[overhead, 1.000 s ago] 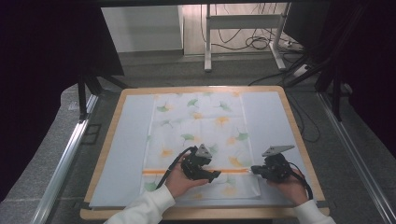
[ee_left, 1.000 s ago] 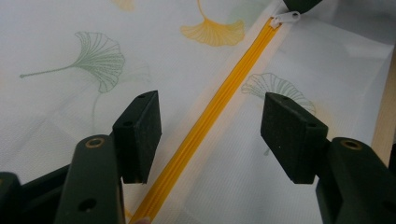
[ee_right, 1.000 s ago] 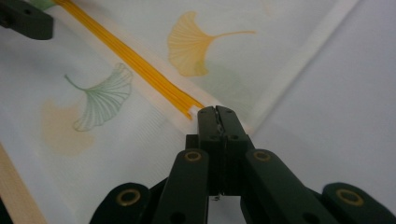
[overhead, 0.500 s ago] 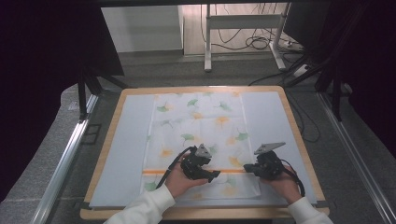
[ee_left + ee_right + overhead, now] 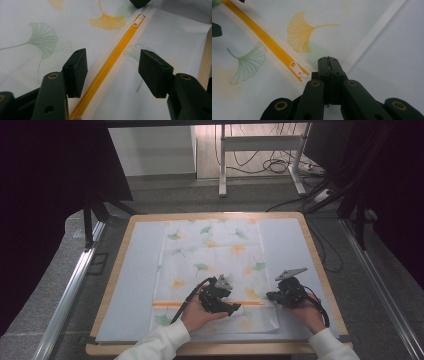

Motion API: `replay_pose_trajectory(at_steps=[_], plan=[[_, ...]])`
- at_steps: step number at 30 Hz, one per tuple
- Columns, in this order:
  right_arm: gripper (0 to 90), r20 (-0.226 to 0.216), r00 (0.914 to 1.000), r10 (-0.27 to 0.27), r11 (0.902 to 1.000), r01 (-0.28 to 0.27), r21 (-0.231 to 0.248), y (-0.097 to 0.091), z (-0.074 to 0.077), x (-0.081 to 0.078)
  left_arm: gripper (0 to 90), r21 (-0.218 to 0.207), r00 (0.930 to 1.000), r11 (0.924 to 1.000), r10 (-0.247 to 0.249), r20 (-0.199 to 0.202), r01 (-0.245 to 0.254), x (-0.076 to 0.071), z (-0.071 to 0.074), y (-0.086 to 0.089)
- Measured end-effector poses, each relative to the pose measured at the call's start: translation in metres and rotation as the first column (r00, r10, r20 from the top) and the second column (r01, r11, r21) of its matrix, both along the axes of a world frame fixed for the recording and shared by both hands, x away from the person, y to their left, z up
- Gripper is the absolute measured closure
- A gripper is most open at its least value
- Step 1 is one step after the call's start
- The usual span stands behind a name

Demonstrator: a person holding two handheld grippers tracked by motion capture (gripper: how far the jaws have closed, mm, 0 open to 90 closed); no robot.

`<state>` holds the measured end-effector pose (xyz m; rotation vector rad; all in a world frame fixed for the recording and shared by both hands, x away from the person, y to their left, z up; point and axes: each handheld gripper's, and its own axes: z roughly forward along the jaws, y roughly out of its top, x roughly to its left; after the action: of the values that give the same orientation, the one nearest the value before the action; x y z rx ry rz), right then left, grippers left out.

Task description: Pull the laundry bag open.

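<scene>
Orange zipper (image 5: 110, 62), one, runs between two claws on one pillowcase (image 5: 210, 255).

A wooden-edged worktop (image 5: 320, 265) carries a pale blue-grey mat (image 5: 135, 270). Beyond its far edge, on a grey floor (image 5: 165, 192), stand the white legs of a stand (image 5: 222, 165), with black cables (image 5: 272, 166) coiled near them.

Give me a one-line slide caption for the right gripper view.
Shut right gripper rests on the white ginkgo-leaf-print fabric cover, beside the white pull tab at the end of its orange zipper.
</scene>
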<state>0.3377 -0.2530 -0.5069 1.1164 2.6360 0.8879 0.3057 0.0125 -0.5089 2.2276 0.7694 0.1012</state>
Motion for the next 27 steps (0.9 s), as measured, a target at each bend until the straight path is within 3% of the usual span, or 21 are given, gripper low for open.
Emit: replay_pose_trajectory(at_steps=[3,6,13,18,27], plan=[[88.9,-0.002,1.0000,-0.005,1.0000,0.005,0.000,-0.001,-0.002,0.000,44.5,-0.014,0.9997,0.9998,-0.013,-0.021,0.013,0.003,0.002,-0.009],[88.9,0.009,1.0000,-0.004,0.9999,0.004,-0.009,0.001,-0.002,-0.001,48.1,-0.037,0.9957,0.9985,-0.043,-0.082,0.040,0.012,0.002,-0.026],[88.9,0.034,0.9994,-0.003,0.9999,0.003,-0.012,0.001,-0.003,-0.003,50.8,-0.055,0.9842,0.9971,-0.061,-0.166,0.052,0.030,0.000,-0.053],[88.9,0.041,0.9991,0.005,0.9998,-0.004,-0.019,0.001,-0.003,-0.003,51.0,-0.053,0.9788,0.9979,-0.047,-0.200,0.038,0.036,-0.004,-0.061],[88.9,0.044,0.9990,0.005,0.9998,-0.004,-0.018,0.001,-0.004,-0.004,50.9,-0.018,0.9741,0.9986,-0.053,-0.220,0.051,0.032,-0.006,-0.078]])
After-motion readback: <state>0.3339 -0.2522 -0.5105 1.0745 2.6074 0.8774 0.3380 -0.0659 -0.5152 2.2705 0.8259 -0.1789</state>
